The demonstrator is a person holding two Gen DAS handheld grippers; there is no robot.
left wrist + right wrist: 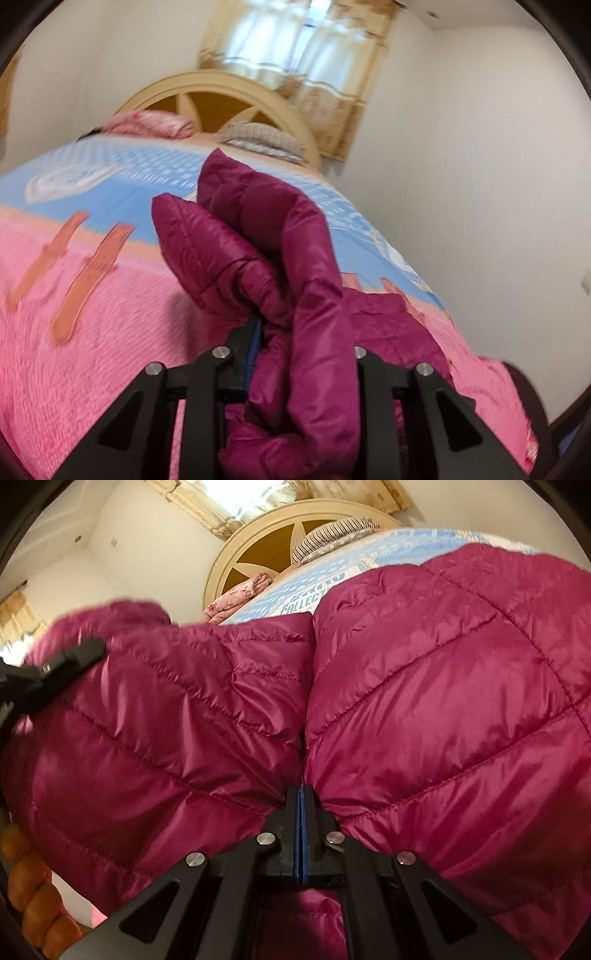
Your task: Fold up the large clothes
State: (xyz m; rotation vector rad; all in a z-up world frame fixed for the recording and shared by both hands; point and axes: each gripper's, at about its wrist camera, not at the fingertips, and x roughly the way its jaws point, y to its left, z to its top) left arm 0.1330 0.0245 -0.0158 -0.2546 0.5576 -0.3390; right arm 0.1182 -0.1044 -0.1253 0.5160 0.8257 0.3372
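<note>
- The magenta quilted puffer jacket [424,686] lies on the bed [92,314], spread over the pink and blue bedspread [110,206], with most of its bulk toward the foot edge of the bed and the headboard [280,528] beyond it.
- It looks light and lofty: padded, soft, with no stiffness, so it should sag and spring back instead of holding a crease.
- The shell is shiny and probably slippery; a pinch on a single puffed panel may slide off.
- Better holds, in my judgement, are stitched seams, hems and cuffs, where the layers are thin and firm.
- The left gripper [291,332] is clamped on a bunched fold of the jacket, likely a sleeve, which rises from between its fingers and droops over them.
- The right gripper [302,801] has its blue pads pressed together; its tip sits in the crease between two quilted panels, and whether fabric is pinched there cannot be told.
- In the right wrist view the left gripper's finger [74,653] shows at the jacket's left side.
- The jacket's long axis seems to run from the foot edge toward the headboard; which end is the collar is hidden.
</note>
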